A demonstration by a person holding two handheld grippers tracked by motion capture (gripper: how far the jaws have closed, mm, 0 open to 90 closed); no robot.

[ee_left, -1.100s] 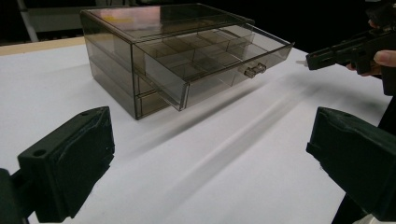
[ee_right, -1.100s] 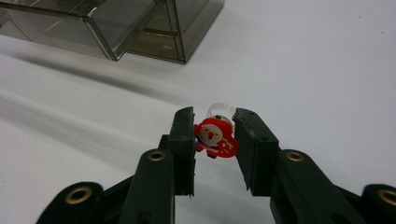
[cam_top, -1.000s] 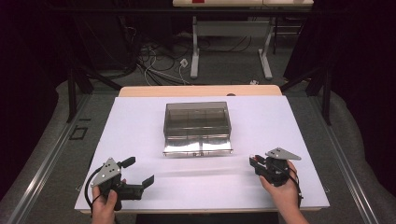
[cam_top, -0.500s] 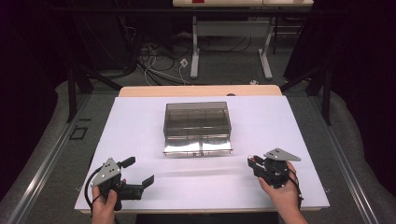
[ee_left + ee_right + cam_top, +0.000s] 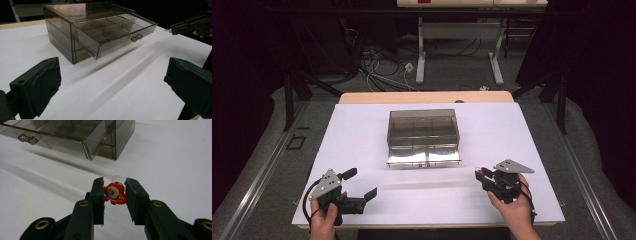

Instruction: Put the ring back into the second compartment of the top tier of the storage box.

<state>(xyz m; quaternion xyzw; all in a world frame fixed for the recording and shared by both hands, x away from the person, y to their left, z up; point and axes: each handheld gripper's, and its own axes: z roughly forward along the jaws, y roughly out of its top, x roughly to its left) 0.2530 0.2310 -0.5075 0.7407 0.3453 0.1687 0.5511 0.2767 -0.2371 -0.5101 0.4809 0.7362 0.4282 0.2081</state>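
Observation:
A smoky clear drawer box [image 5: 423, 125] stands mid-table, its upper drawer [image 5: 424, 156] pulled out toward me. The drawer [image 5: 117, 31] has several divided compartments and a small handle [image 5: 136, 37]. My right gripper [image 5: 114, 185] is shut on a small red Santa ring [image 5: 115, 193], whose clear band pokes up behind the figure. In the high view the right gripper [image 5: 480, 174] sits at the front right, pointing left, apart from the box. At the front left my left gripper [image 5: 360, 183] is open, with nothing between its fingers [image 5: 37, 87].
A white sheet [image 5: 512, 130] covers the table, with a bare wooden strip [image 5: 427, 97] at the far edge. In the left gripper view the right gripper [image 5: 185, 25] shows far off. Cables and desk legs [image 5: 421, 60] lie on the floor beyond.

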